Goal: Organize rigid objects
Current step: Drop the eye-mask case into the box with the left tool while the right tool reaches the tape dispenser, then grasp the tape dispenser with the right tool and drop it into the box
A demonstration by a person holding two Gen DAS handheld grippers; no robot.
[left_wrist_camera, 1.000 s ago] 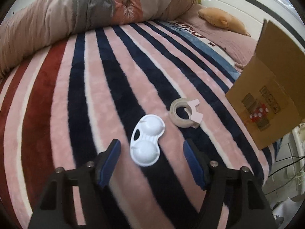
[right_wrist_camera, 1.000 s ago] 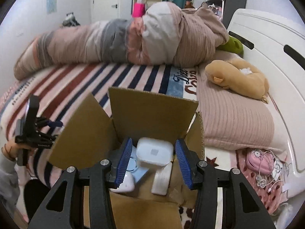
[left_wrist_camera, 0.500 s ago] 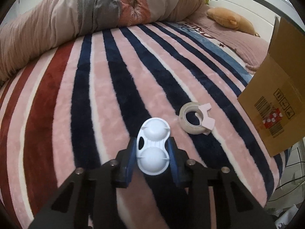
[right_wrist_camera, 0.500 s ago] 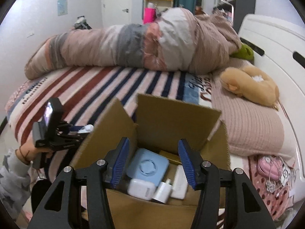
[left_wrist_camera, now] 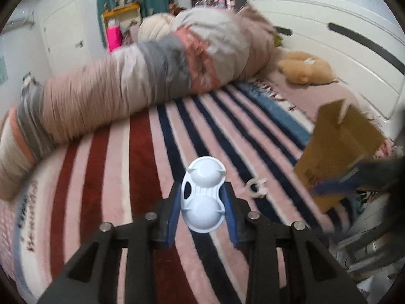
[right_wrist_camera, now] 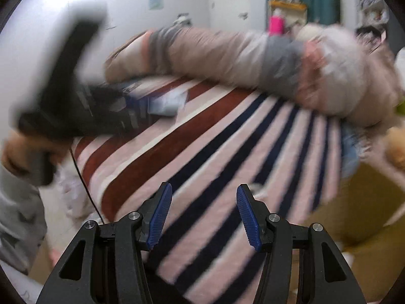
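The striped blanket covered the bed, with a rolled duvet along its far side and a plush toy near the headboard. A cardboard box stood at the right edge of the bed in the left wrist view; what was inside it could not be seen from here. In the right wrist view only a brown corner of the box appeared, much blurred.

The left gripper was clamped on a white plastic case with two round cups, holding it by its narrow waist, and the case looked to be raised above the blanket. The right gripper had its jaws apart and held nothing, over the stripes. The left gripper also showed there as a dark blur.

A roll of tape lay on the blanket between the held case and the box, apart from both.

In my judgement the task was partly done: the case was picked but not yet placed in the box, and the tape was left to collect after it
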